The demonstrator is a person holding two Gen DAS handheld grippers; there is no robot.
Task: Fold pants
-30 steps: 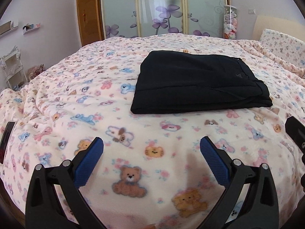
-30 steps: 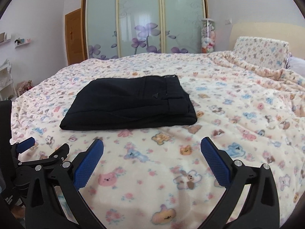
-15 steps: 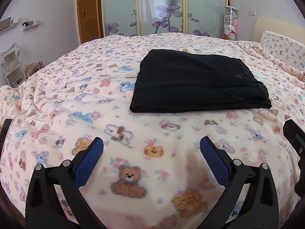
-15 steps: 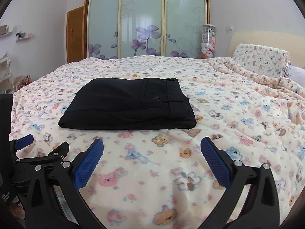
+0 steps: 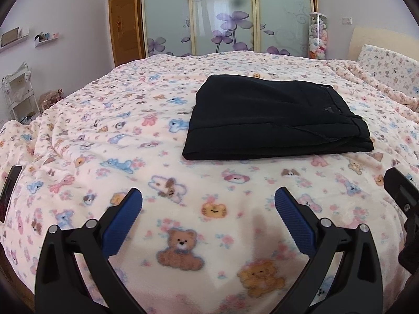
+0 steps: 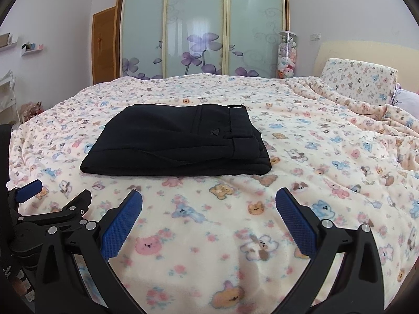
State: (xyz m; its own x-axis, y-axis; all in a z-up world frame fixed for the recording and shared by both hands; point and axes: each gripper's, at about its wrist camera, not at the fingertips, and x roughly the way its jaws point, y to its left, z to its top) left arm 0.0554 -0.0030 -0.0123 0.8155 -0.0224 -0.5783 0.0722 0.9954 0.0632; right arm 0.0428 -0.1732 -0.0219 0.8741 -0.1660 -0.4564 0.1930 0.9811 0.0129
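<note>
Frosted sliding wardrobe doors with purple flowers (image 6: 201,28) stand behind the bed; a fleece blanket printed with teddy bears (image 5: 110,141) covers it; the black pants folded into a flat rectangle (image 5: 272,120) lie near the blanket's middle, nothing resting on them; a clear tube of plush toys (image 6: 286,55) stands right of the doors; the left gripper (image 5: 208,218) and right gripper (image 6: 208,218) hover short of the pants, jaws spread wide, grasping nothing; a dark phone (image 5: 9,188) lies at the blanket's left edge.
</note>
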